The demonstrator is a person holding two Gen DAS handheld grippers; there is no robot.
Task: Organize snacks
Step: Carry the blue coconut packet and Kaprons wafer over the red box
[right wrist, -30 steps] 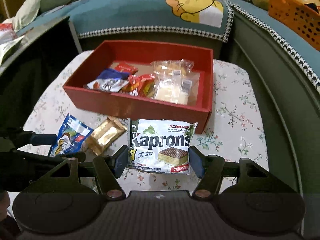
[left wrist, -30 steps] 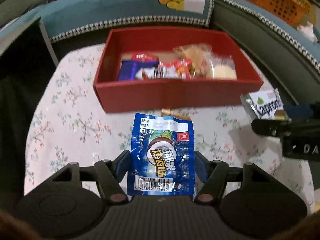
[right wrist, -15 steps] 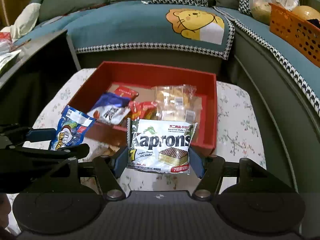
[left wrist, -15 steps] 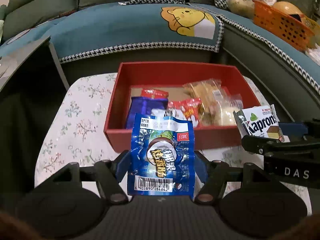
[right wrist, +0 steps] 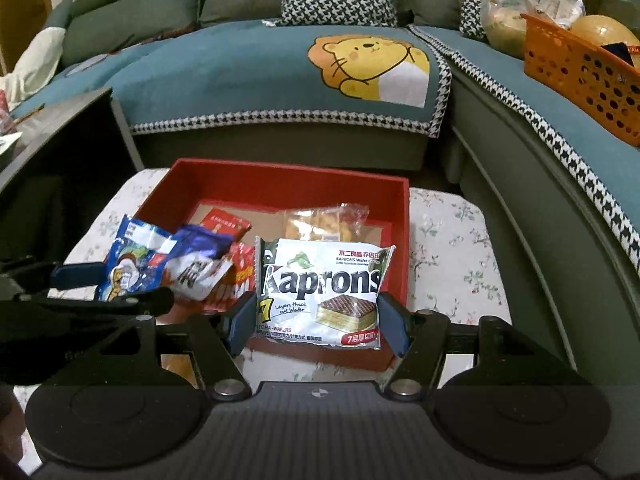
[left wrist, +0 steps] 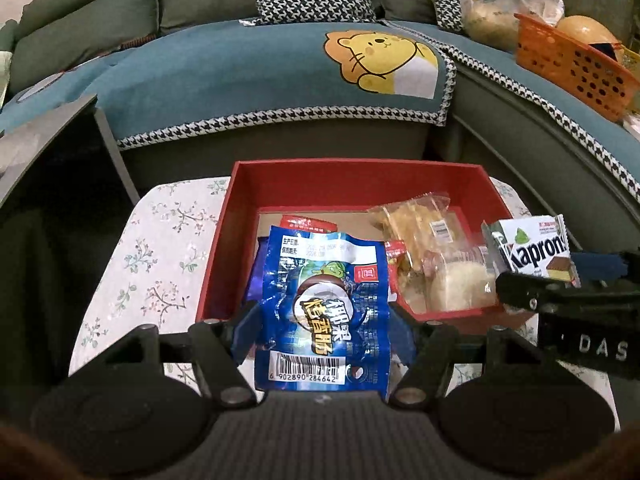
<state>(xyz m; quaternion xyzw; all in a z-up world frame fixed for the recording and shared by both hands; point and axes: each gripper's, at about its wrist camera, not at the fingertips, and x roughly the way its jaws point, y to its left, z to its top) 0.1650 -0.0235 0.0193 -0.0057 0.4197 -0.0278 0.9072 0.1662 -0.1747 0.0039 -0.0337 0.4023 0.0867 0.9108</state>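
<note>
**Operator:** While I am holding both grippers above the near edge of the red box (right wrist: 402, 216), each is carrying one snack. My left gripper (left wrist: 324, 320) is pinching a blue sausage packet (left wrist: 324, 304) by its sides. My right gripper (right wrist: 318, 316) is clamping a white wafer pack (right wrist: 320, 292) between its blue pads (right wrist: 390, 322).

**Listener:** Where are the other snacks sitting?

**Operator:** Several are already lying in the box on the flowered tablecloth (right wrist: 448, 240), including clear bags of pastry (left wrist: 420, 228).

**Listener:** What is worrying you?

**Operator:** I am thinking the two grippers, hanging close side by side, may be bumping each other. The slick packets may also be slipping, or landing on the front wall and tipping outside.
</note>
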